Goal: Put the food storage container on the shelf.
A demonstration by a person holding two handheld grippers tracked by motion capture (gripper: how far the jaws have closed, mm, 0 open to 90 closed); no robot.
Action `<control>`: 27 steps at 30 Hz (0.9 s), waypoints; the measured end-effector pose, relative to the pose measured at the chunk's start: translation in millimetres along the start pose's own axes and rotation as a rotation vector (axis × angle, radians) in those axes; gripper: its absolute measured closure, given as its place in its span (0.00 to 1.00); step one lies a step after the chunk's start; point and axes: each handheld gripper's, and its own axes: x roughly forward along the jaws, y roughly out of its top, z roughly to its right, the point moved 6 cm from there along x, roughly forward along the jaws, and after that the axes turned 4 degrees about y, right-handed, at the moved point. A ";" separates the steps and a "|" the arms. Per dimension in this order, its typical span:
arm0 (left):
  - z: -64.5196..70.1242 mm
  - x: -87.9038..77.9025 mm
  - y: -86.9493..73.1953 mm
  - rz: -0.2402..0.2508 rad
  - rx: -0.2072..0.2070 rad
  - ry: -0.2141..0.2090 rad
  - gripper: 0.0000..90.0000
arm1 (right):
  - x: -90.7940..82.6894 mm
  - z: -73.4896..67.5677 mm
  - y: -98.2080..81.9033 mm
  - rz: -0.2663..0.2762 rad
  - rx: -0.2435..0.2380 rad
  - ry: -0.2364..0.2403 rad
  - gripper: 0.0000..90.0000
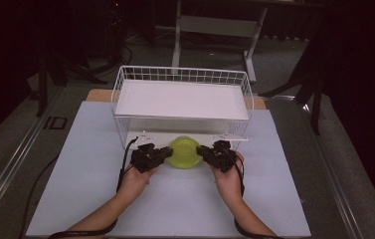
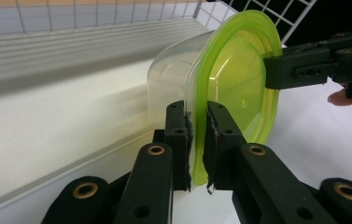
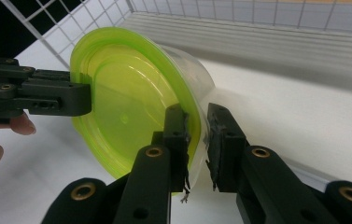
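A clear plastic container with a lime-green lid [image 1: 184, 153] is held between my two grippers just in front of the wire rack's lower shelf. My left gripper [image 1: 166, 152] is shut on the lid's rim at its left side. In the left gripper view the green rim [image 2: 232, 74] runs down between the pads [image 2: 186, 135] of my left gripper [image 2: 196, 111], and my right gripper [image 2: 276, 70] clamps the far edge. In the right gripper view my right gripper [image 3: 197, 114] is shut on the rim of the container [image 3: 127, 102], with my left gripper [image 3: 78, 98] opposite. The container lies tilted on its side.
A white wire rack [image 1: 182, 99] with a flat upper shelf stands at the back of the white table mat [image 1: 90, 164]. Its lower shelf [image 2: 71, 116] lies right behind the container. Cables [image 1: 124, 164] trail from the grippers. Dark floor and a desk frame [image 1: 215, 30] lie beyond.
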 end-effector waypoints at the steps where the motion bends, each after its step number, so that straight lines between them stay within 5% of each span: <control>1: -1.3 1.7 -0.4 -0.002 -0.003 -0.001 0.91 | 1.2 0.9 -0.1 -0.002 0.001 -0.002 0.88; 10: -10.7 10.6 1.3 0.010 0.004 0.013 0.90 | 12.4 7.5 1.3 0.008 0.014 -0.010 0.87; 24: -19.2 15.9 7.9 0.061 -0.005 0.011 0.87 | 20.7 10.8 11.2 0.063 -0.042 -0.039 0.84; 27: -22.4 18.5 11.3 0.078 0.033 0.046 0.85 | 23.3 12.3 13.1 0.073 -0.057 -0.048 0.82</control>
